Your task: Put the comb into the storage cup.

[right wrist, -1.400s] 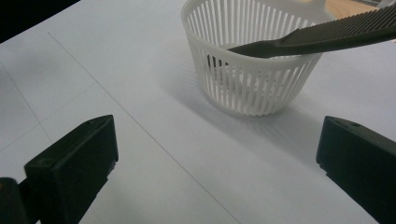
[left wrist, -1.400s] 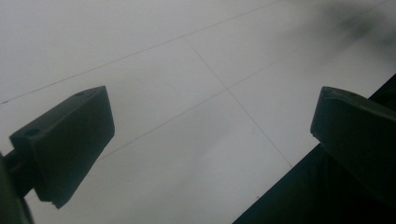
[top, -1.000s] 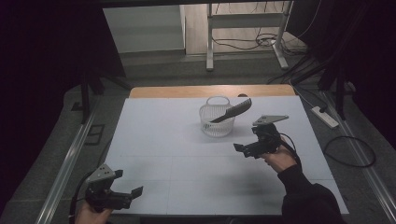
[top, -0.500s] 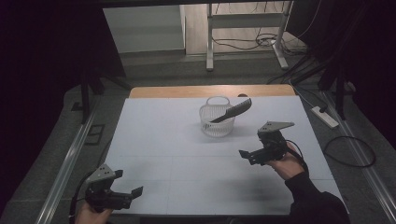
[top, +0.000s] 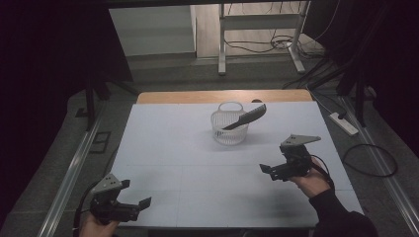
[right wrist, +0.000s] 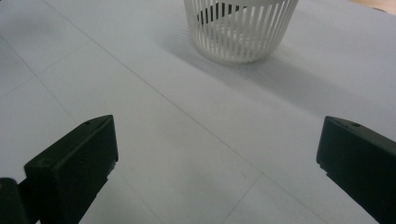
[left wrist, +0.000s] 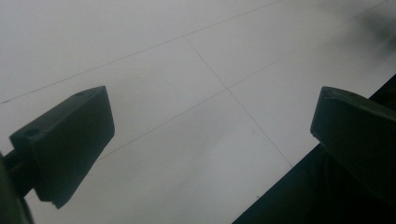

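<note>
Right gripper (top: 271, 173), jaws wide and empty, faces the basket (top: 230, 129) (comb (top: 245, 117) slanting across its rim) toward the table's far edge.

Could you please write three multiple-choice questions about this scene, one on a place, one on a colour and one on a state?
1. Where is the comb?
A. Flat on the table near the left gripper
B. Leaning in the basket with one end sticking out over the rim
C. Held between the right gripper's jaws

2. What colour is the basket?
A. White
B. Red
C. Black

3. How do the jaws of the right gripper stand?
A. Shut on the comb
B. Shut on nothing
C. Open and empty

Answers:
1. B, since the high view shows the dark comb resting aslant in the basket, its upper end past the rim.
2. A, since its slatted wall is white in the right gripper view.
3. C, since the right gripper view shows both jaws wide apart with bare table between them.
</note>
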Demonstrator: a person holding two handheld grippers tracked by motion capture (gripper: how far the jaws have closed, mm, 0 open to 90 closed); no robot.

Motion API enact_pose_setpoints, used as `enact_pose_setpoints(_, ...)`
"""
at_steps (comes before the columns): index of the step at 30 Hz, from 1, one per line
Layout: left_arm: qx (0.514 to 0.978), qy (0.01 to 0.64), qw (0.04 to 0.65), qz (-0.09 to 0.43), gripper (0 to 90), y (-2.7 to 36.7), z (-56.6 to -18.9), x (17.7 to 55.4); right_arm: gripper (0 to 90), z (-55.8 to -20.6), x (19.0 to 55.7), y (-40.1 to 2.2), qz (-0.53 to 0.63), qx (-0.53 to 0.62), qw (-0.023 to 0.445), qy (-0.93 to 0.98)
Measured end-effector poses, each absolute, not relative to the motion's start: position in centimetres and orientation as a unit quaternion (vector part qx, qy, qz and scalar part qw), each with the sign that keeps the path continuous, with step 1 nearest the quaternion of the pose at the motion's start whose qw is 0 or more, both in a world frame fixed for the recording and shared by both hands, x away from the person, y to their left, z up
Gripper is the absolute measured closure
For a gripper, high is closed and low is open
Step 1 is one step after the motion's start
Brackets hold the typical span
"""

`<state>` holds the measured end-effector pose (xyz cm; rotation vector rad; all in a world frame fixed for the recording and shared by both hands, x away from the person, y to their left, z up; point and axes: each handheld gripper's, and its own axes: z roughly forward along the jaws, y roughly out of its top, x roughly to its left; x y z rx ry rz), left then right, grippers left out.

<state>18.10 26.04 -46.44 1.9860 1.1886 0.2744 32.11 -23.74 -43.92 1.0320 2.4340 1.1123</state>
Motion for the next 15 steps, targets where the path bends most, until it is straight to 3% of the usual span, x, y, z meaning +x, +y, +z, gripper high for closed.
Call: enact_pose_setpoints(15, 0.783, 0.47, 0.394, 0.109, 0.0, 26.0, -46.4, 18.1, 0.0, -44.3, 30.7, -25.4, 0.381, 0.364, 0.126, 0.84)
